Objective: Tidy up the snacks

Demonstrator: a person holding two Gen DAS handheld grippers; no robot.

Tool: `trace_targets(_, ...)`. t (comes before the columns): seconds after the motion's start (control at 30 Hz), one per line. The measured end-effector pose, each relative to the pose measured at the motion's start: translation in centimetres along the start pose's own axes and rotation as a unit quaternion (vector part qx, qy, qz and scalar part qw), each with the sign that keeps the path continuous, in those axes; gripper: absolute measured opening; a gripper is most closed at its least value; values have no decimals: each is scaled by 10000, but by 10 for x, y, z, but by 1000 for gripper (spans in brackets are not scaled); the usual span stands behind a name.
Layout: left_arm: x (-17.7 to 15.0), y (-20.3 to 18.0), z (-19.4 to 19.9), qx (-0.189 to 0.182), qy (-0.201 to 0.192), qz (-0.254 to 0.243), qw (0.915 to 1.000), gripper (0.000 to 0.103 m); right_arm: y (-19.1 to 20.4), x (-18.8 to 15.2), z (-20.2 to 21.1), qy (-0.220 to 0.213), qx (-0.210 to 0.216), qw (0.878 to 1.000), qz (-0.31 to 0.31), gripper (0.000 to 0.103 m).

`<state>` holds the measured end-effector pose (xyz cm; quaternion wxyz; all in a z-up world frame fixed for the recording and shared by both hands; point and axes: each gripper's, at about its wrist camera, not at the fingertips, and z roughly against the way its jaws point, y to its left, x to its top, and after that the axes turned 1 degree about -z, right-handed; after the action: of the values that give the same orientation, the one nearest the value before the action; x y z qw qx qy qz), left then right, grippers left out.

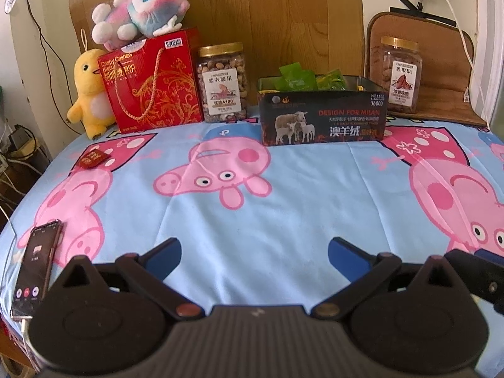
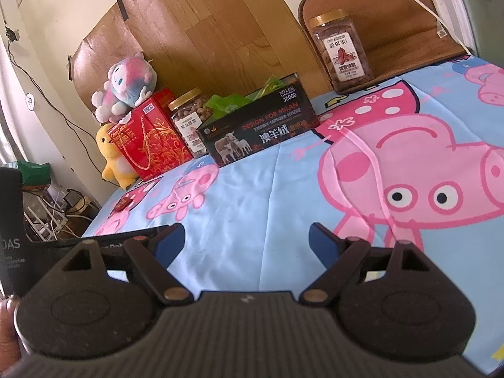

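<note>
Nearest the cameras, the left gripper and the right gripper both hovered low over the cartoon-pig-printed light blue cloth covering the tabletop, each with its blue-padded fingers spread wide apart and holding nothing. A black smartphone with a lit screen lay on the cloth near the left gripper, at the tabletop's left edge. Farther back on the left lay a small dark red snack packet, alone on the cloth and well apart from both grippers. Along the far edge stood an open black cardboard box printed with sheep, green snack packets showing inside it. Left of it stood a clear gold-lidded jar of nuts, then a red gift bag topped by a pink-and-blue plush toy, with a yellow plush duck beside the bag. A second clear gold-lidded jar stood right of the box.
</note>
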<state>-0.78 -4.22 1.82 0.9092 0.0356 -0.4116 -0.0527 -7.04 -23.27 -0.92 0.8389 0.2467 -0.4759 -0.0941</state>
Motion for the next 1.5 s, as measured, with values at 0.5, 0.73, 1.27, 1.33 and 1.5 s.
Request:
trace_targets(0.5,-1,-3,-5,-73,142,-1,9999,103,0,-2,-2,23,-2,10000,86,88)
trace_targets(0.73,-2,-7,-4,-142,171,-16,9998,103,1,-2,-2,5,16,9999,127,88)
trace_targets(1.27,-4,-9,-6,-218,226,16,9995,103,-1,-3,-2,-8,5,10000,83,88)
trace_targets(1.33,-4,-9,-6,-218,227,17,9995,103,-1,-3,-2,-16,0,10000,82,88)
trace_targets(1.5,-4,-9,-6,-186,229,41,9996,103,-1,-3,-1,-73,-45,9999,87,88)
